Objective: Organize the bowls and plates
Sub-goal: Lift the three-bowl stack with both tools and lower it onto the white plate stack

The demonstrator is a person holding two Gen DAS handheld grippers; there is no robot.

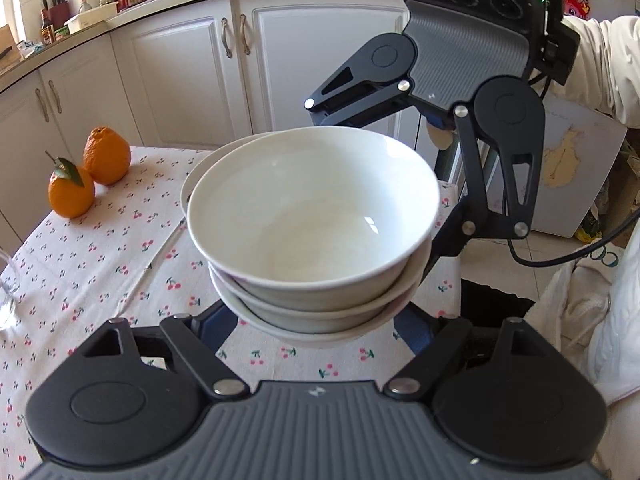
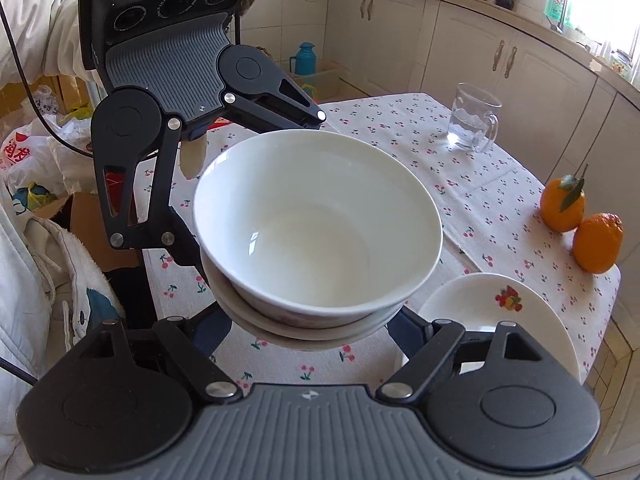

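A stack of three nested white bowls (image 1: pixel 316 216) hangs above the cherry-print tablecloth (image 1: pixel 100 264), carried between both grippers from opposite sides. My left gripper (image 1: pixel 312 332) reaches under the lowest bowl, its blue fingers (image 1: pixel 218 322) pressed against that bowl's sides. My right gripper (image 2: pixel 312 334) clasps the same stack (image 2: pixel 320 216) from the other side in the same way. The fingertips of both are hidden beneath the bowls. A white plate (image 2: pixel 492 312) with a fruit print lies on the table by the right gripper; its rim (image 1: pixel 188 184) shows behind the stack.
Two oranges (image 1: pixel 90 176) sit near the table's far corner. A glass mug (image 2: pixel 474 120) holding water stands farther back. White cabinets (image 1: pixel 180 72) run along the walls. A person's white sleeve (image 1: pixel 600 64) and bags on the floor (image 2: pixel 36 148) are beside the table.
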